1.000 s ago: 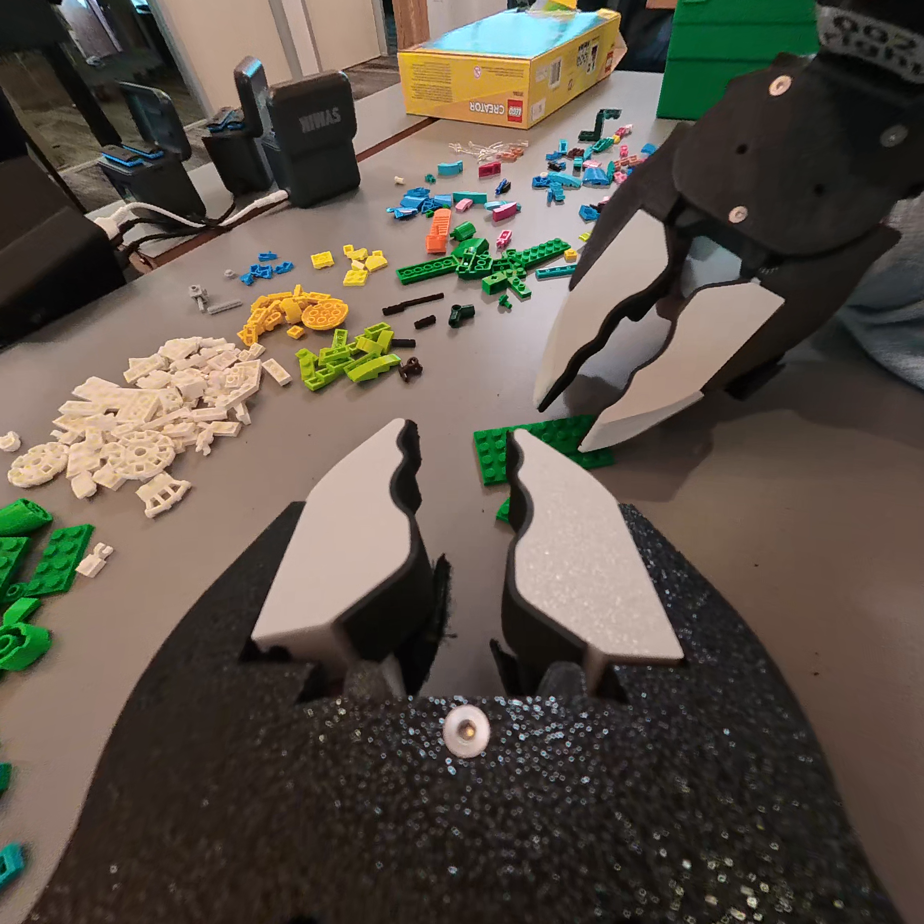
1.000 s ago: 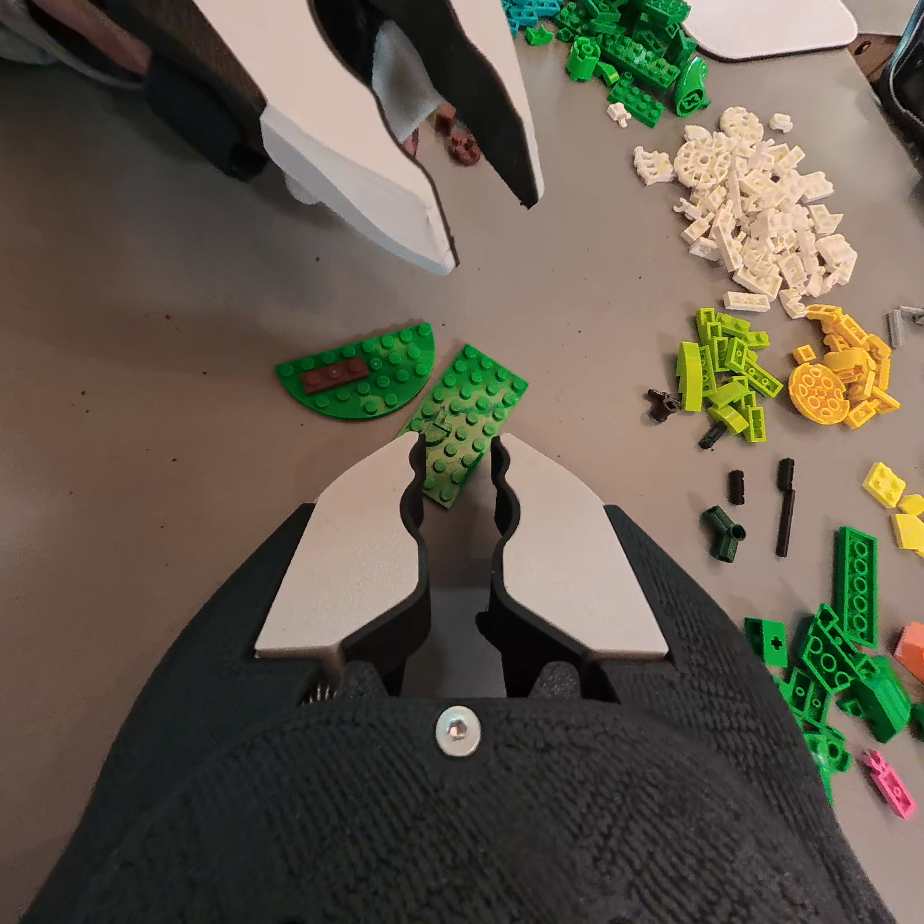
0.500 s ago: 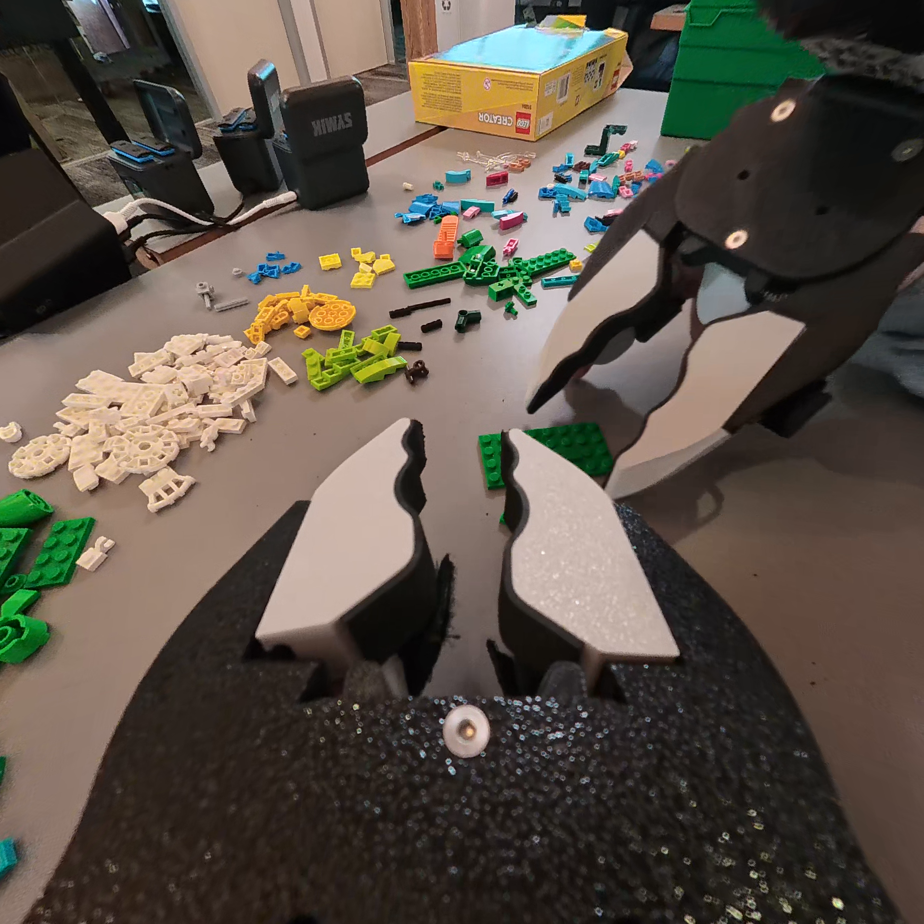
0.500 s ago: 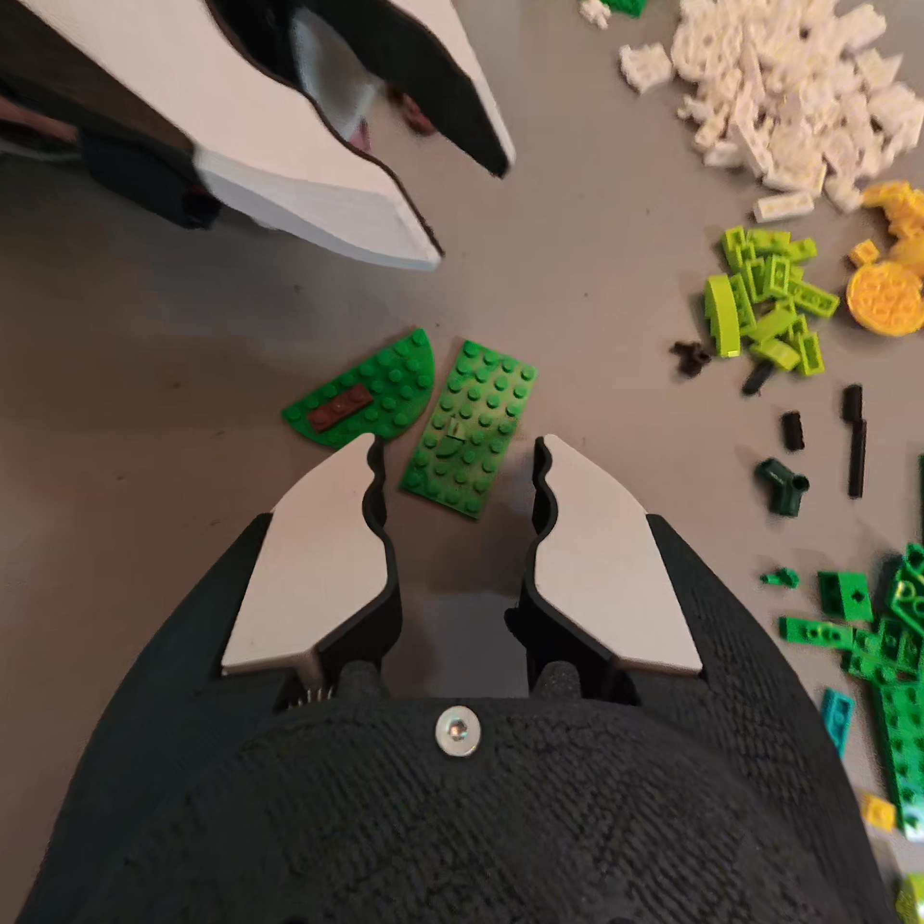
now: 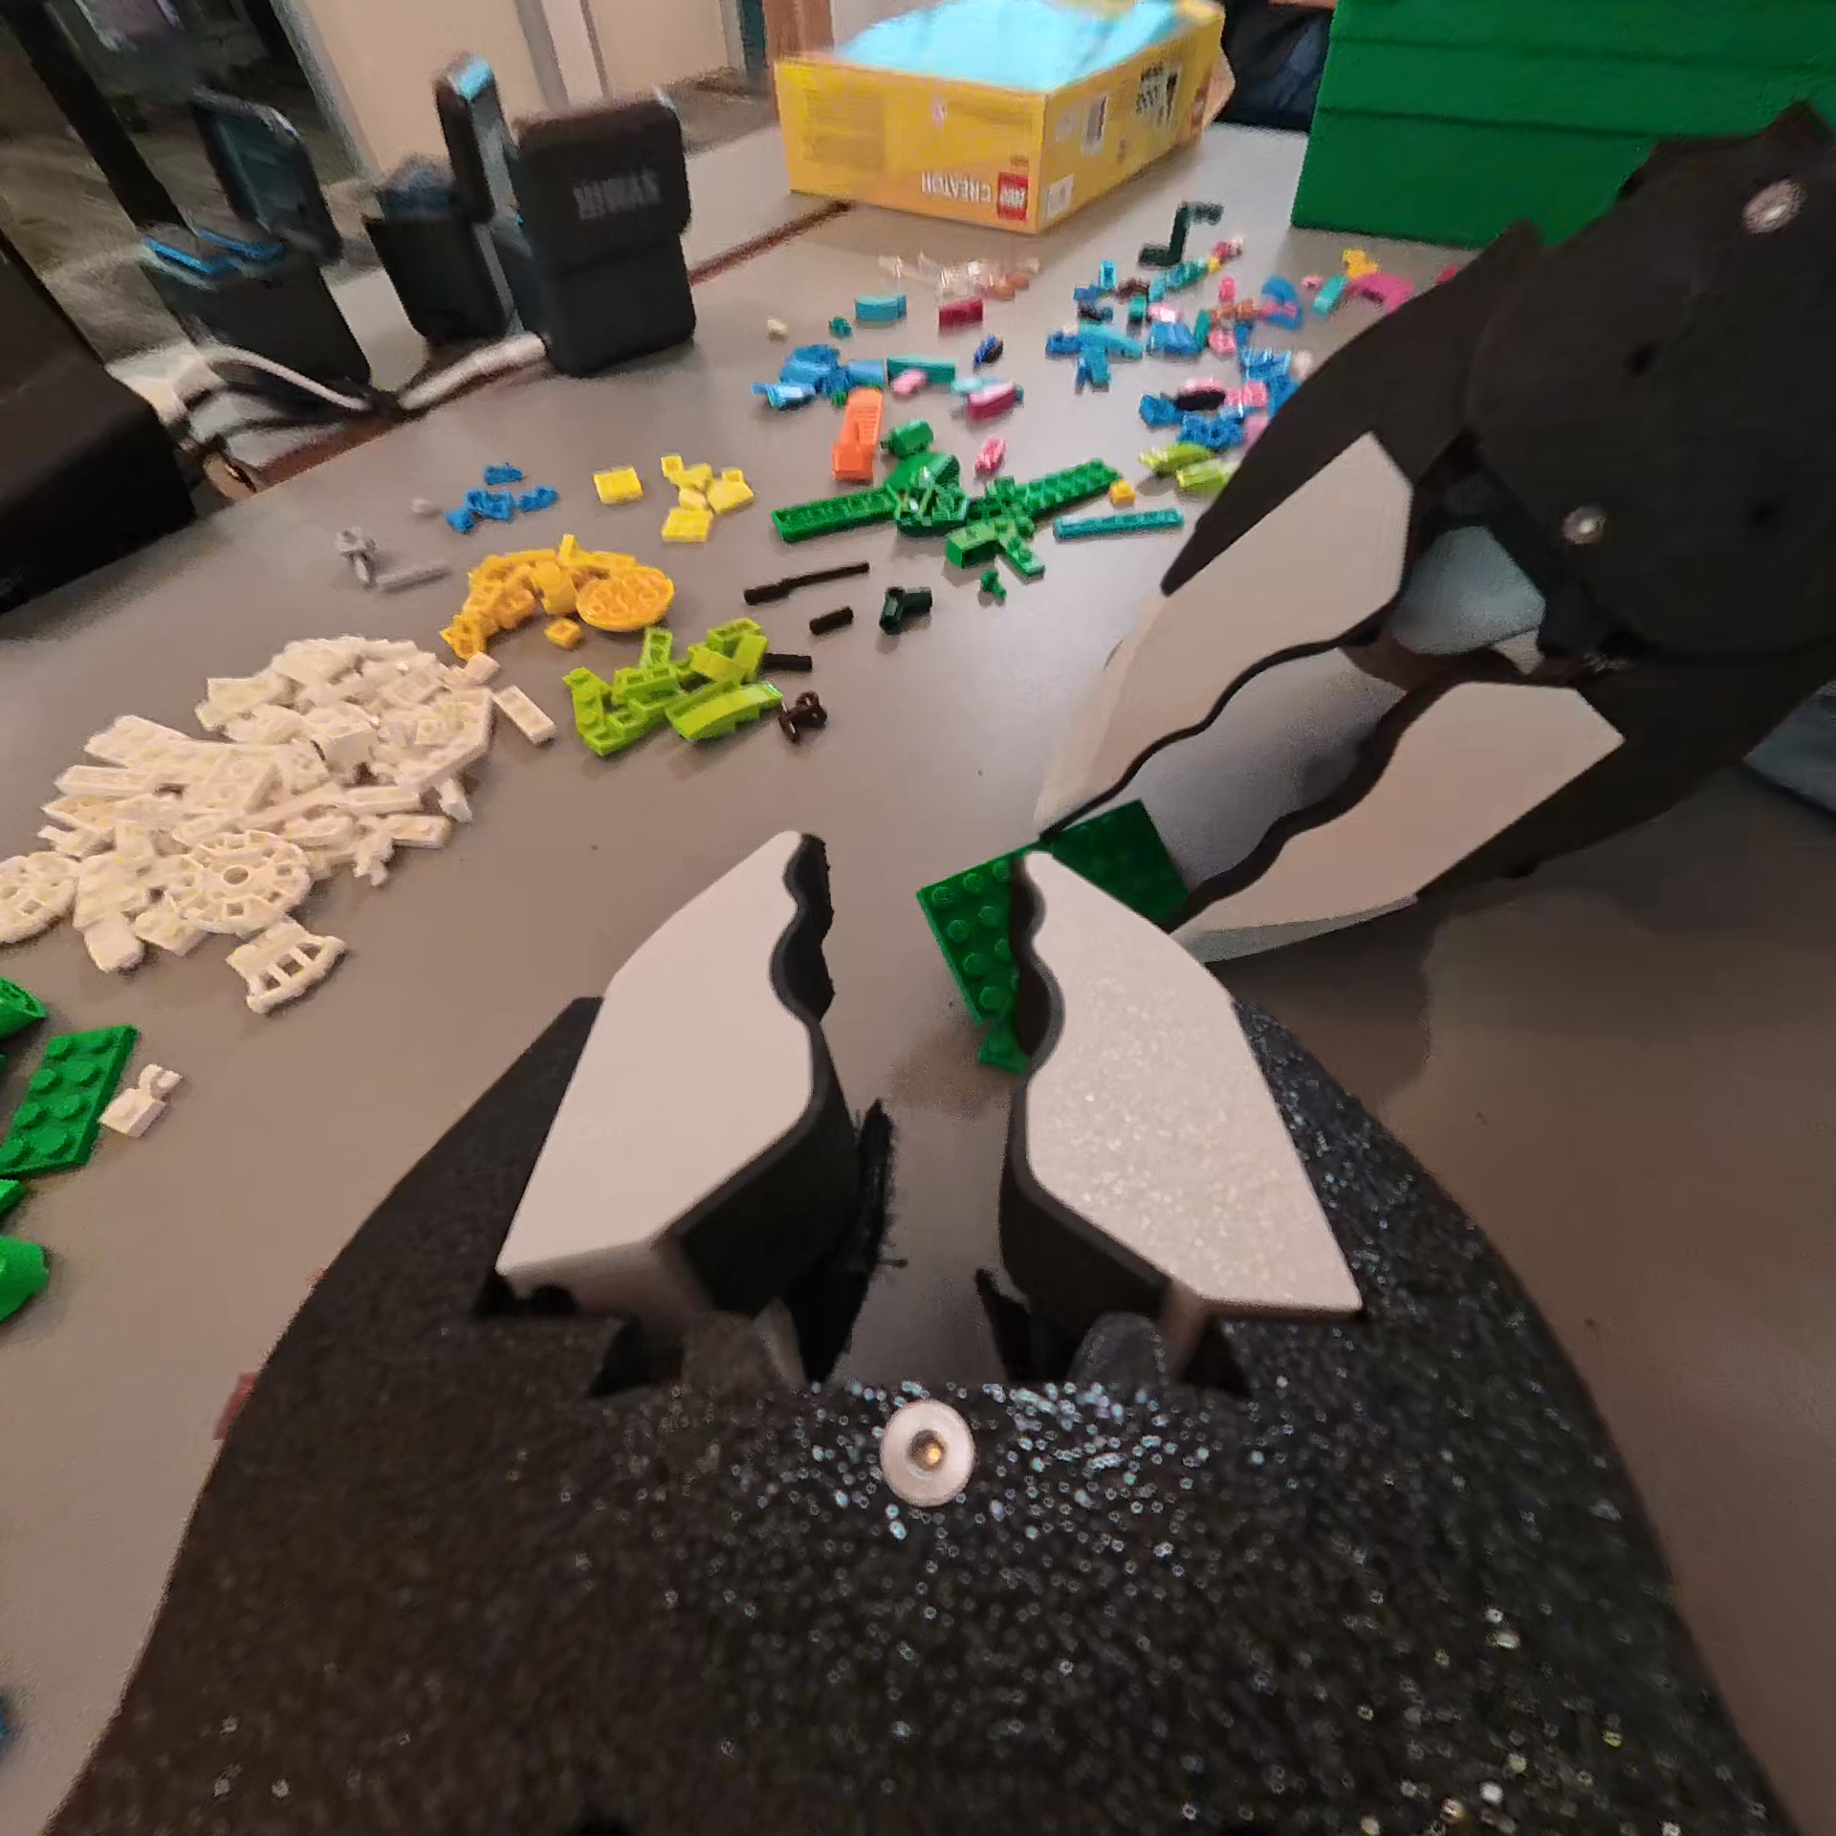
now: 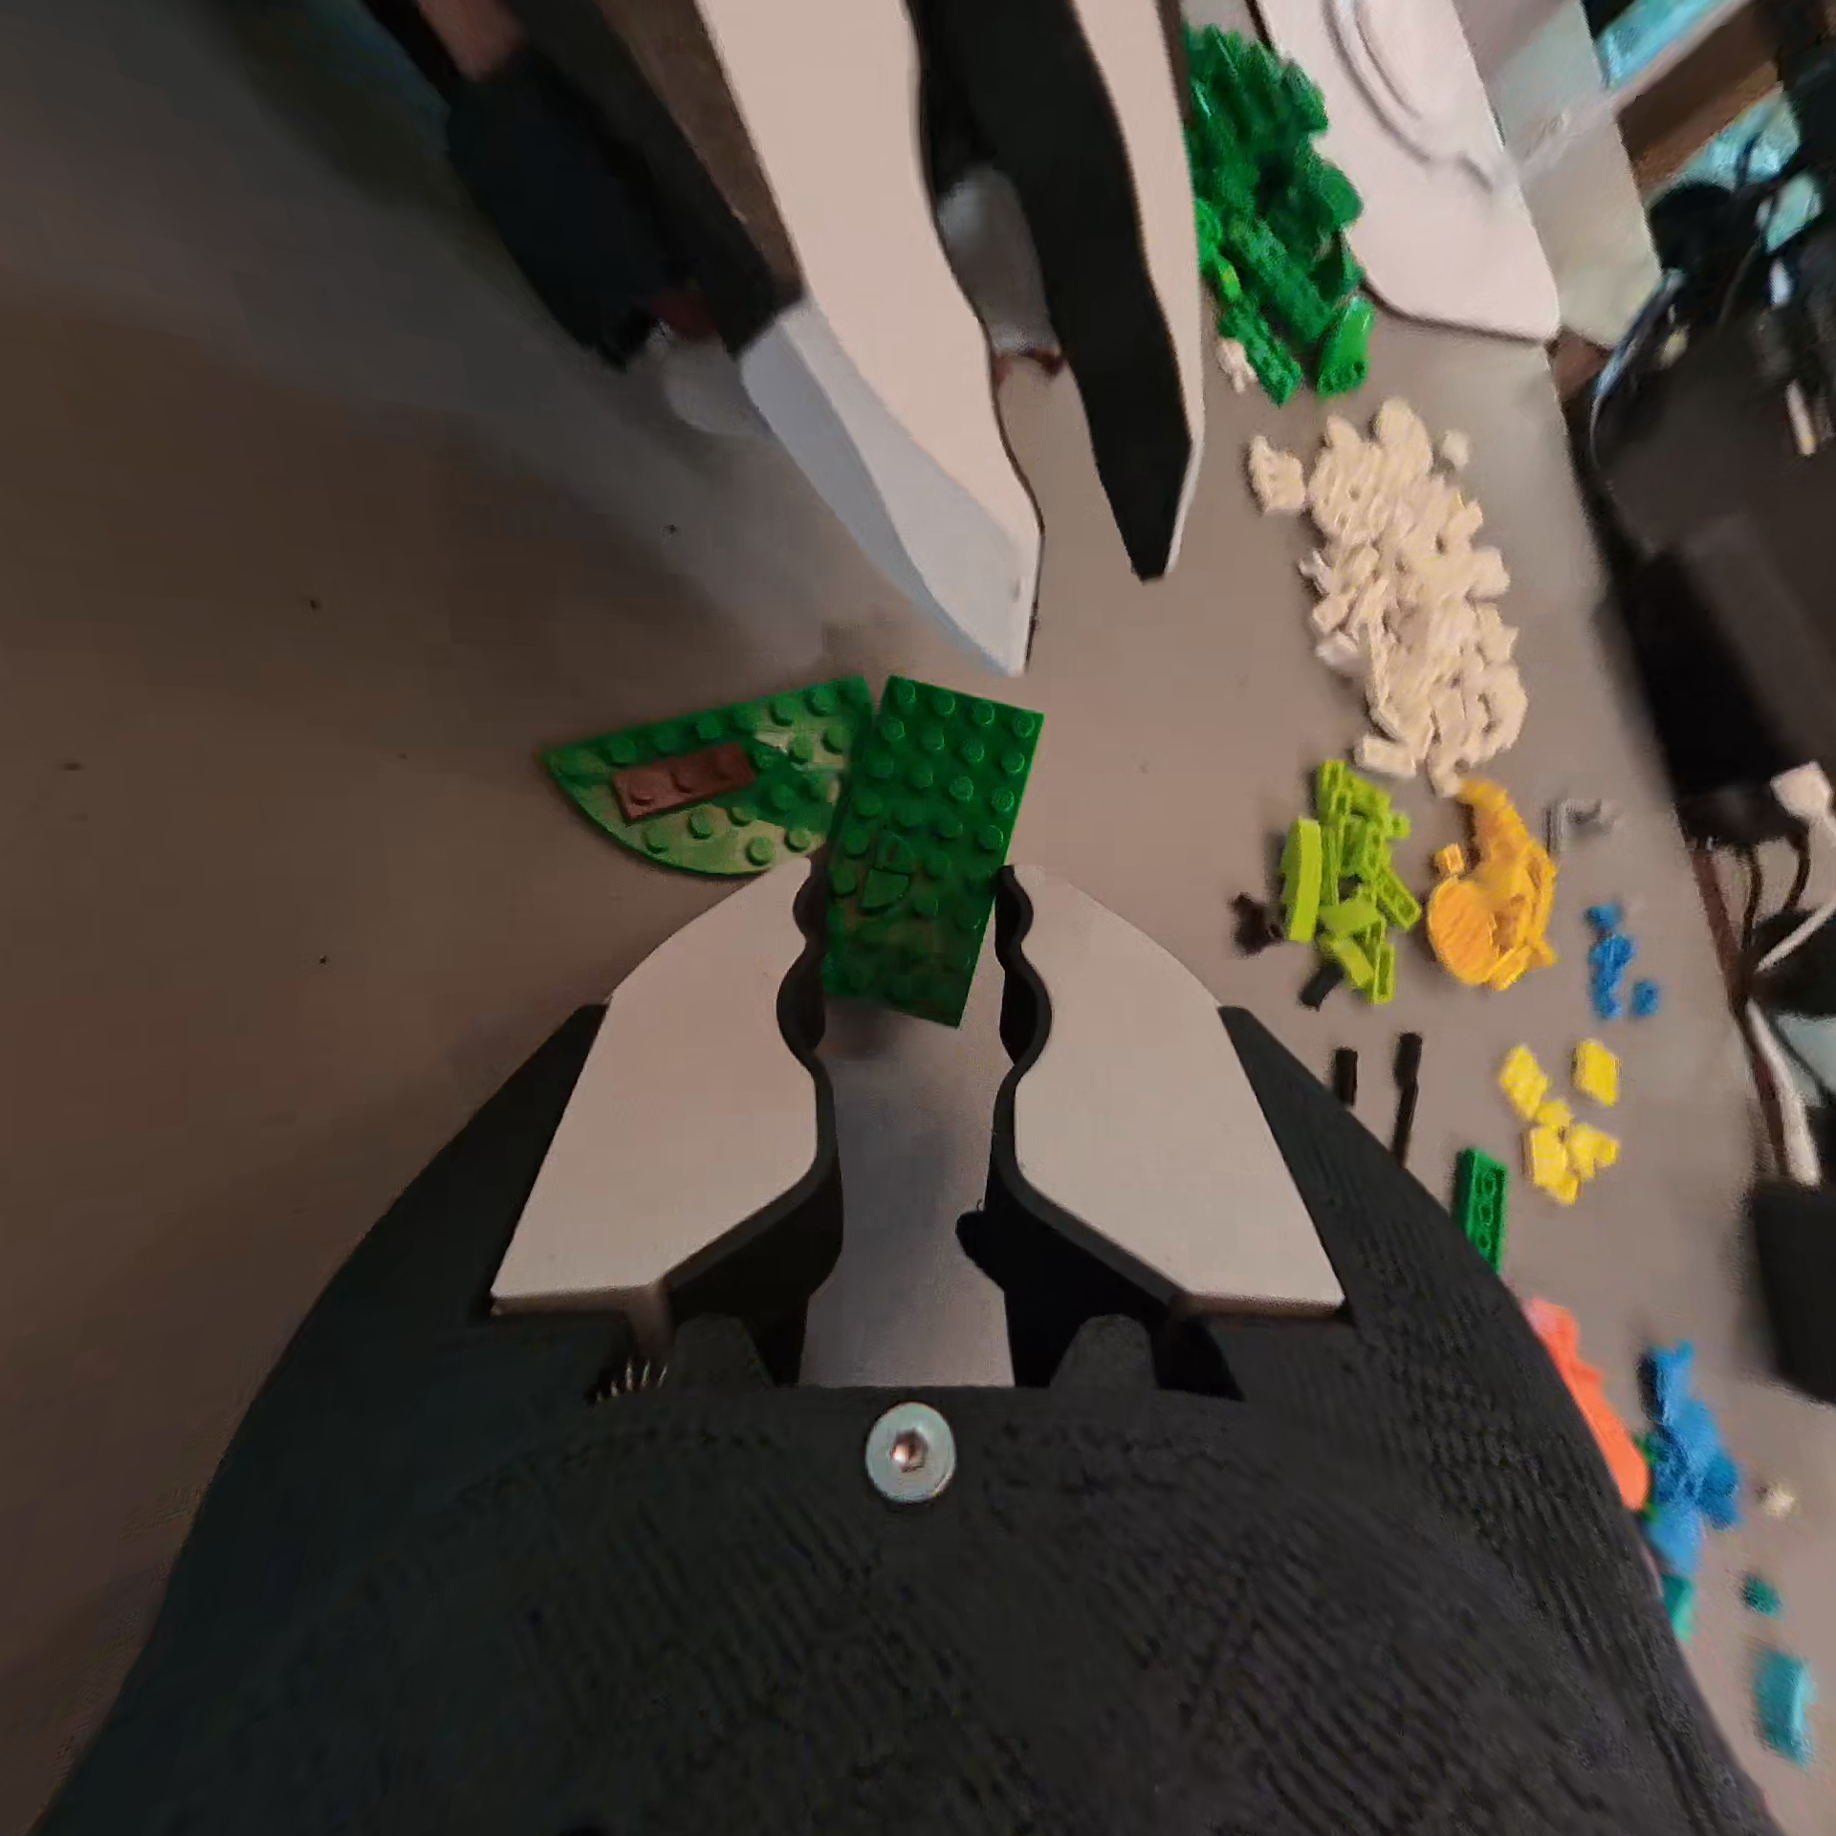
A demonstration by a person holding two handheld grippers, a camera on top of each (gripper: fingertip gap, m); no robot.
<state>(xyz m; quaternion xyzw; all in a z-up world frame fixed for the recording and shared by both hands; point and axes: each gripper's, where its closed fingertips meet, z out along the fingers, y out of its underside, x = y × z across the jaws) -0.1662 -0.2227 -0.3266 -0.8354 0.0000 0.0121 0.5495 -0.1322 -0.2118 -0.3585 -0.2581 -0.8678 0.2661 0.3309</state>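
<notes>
**Right wrist view: green plate pinched between the tool's fingers**

Right wrist view shows the right tool (image 6: 904, 884) gripping a rectangular green plate (image 6: 929, 844) by its long edges. Both fingertips press on the plate's sides, and its far end sticks out past them, tilted up off the grey bench (image 6: 298, 596). Just left of it a half-round plate (image 6: 695, 785), also green, lies flat on the bench with a small brown plate (image 6: 684, 780) stuck on top; the two green plates meet or overlap at one corner.

The left tool (image 6: 1083, 616) hangs above and beyond the plates, fingers pointing down. Left wrist view shows the left tool (image 5: 919, 864) with its fingers spread a little and nothing between them but bare bench. The green plate (image 5: 979, 934) sits just beside its right finger, partly hidden by it; I cannot tell whether they touch.

To the right in the right wrist view lie sorted heaps: white pieces (image 6: 1411, 596), lime pieces (image 6: 1341, 894), orange-yellow pieces (image 6: 1490, 914), yellow tiles (image 6: 1560, 1123), and a green heap (image 6: 1272, 229) farther off. Left wrist view adds a yellow box (image 5: 994, 129) at the far edge of the bench, with black chargers (image 5: 596, 229) to its left.
</notes>
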